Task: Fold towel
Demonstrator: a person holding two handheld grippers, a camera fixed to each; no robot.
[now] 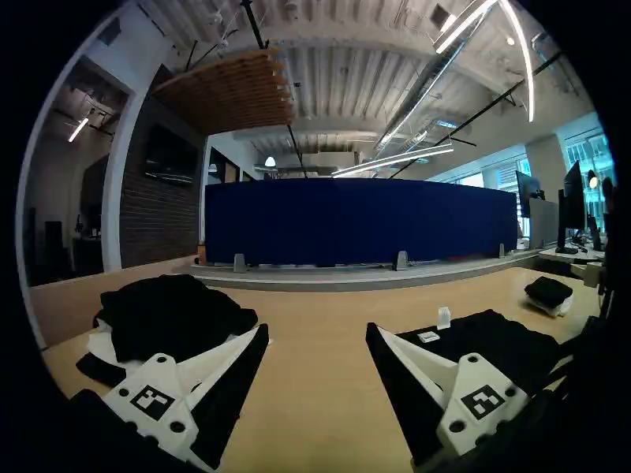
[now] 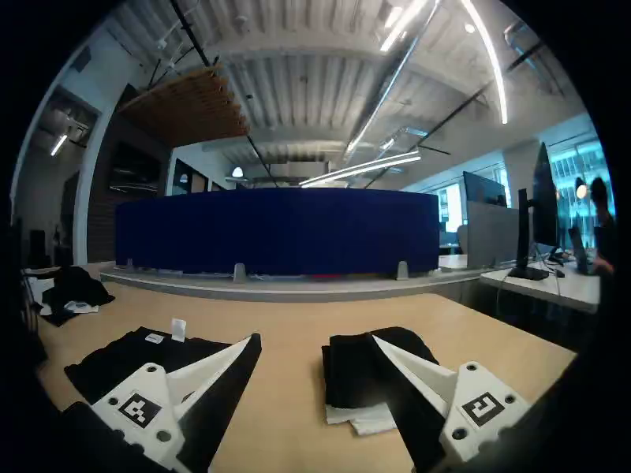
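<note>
- black towel (image 1: 489,343) lies flat on the wood bench (image 1: 315,378)
- left tongs (image 1: 316,328) gape wide, empty
- right tongs (image 2: 315,337) gape wide, empty, near a folded stack (image 2: 359,366)

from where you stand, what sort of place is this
Most likely an open-plan office. A long blue divider panel runs along the back of the wooden table, computer monitors stand on desks to the side, and strip lights hang under an exposed ceiling.

Open-plan office; blue desk divider (image 1: 355,221); monitors (image 2: 543,213) on neighbouring desks (image 2: 552,290) (exposed ceiling (image 1: 347,79), strip lights (image 1: 524,55)).
</note>
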